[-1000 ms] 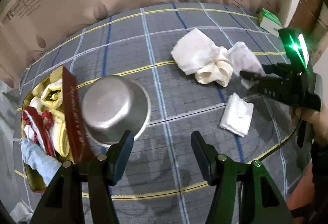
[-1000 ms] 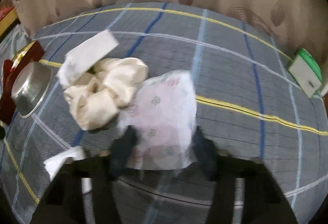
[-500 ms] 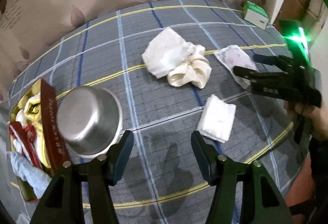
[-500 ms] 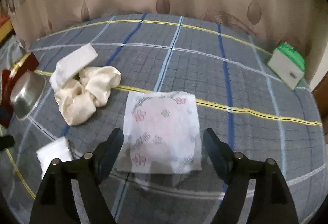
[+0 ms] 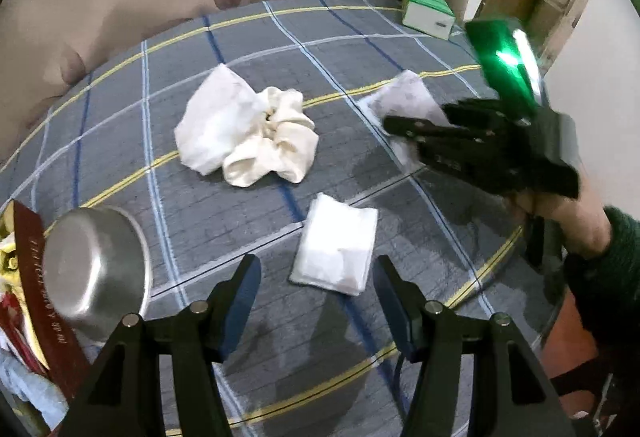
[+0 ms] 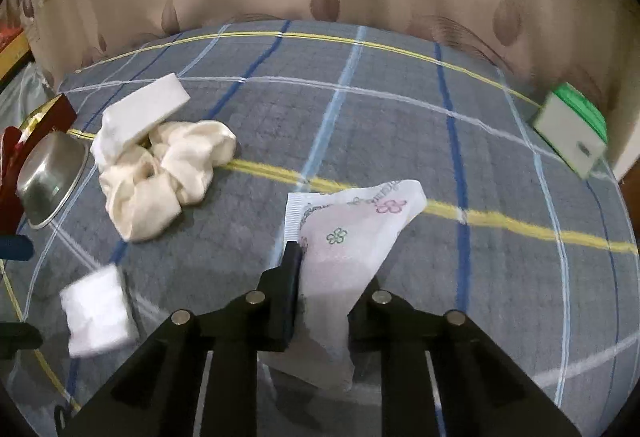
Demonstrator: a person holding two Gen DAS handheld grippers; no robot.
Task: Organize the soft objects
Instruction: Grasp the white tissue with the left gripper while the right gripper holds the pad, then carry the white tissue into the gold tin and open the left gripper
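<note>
My right gripper (image 6: pixel 320 277) is shut on a white flower-printed packet (image 6: pixel 352 233) and holds it off the plaid cloth; it also shows in the left wrist view (image 5: pixel 404 97) under the right gripper (image 5: pixel 394 125). My left gripper (image 5: pixel 316 285) is open and empty just in front of a small white folded pad (image 5: pixel 336 249), which also shows in the right wrist view (image 6: pixel 96 309). A cream scrunchie (image 5: pixel 272 153) lies against a white folded cloth (image 5: pixel 216 121) mid-table.
A steel bowl (image 5: pixel 92 269) leans on a red box (image 5: pixel 36 277) of soft items at the left. A green-and-white box (image 5: pixel 428 13) stands at the far right corner. A curtain hangs behind the table. The table edge runs close on the right.
My right gripper closed on the flower-printed packet and lifted it. My left gripper moved right, toward the small white pad.
</note>
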